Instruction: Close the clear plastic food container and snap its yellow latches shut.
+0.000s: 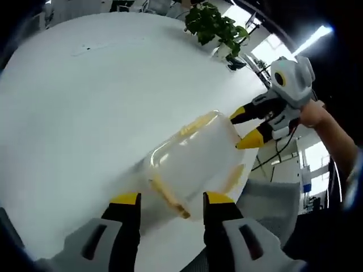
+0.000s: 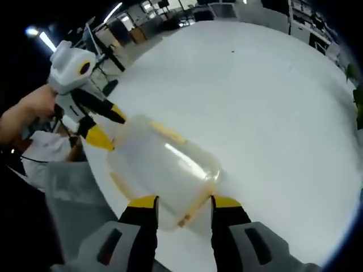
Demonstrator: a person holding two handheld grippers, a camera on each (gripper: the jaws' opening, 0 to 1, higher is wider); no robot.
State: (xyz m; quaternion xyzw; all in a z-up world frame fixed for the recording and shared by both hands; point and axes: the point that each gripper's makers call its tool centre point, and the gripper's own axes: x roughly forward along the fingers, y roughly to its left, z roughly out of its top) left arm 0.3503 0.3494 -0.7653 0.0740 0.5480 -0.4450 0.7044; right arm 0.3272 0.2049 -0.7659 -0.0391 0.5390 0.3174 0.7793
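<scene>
Holding the clear container [image 1: 193,164] near the white worktop [image 1: 85,102] edge between left gripper [image 1: 172,199] and right gripper [image 2: 184,203], both with jaws apart, we should press each yellow latch [image 1: 169,198] squarely.

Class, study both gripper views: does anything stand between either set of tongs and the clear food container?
Nothing visible does. The left tongs and right tongs sit at opposite ends of the clear food container on the white table.
</scene>
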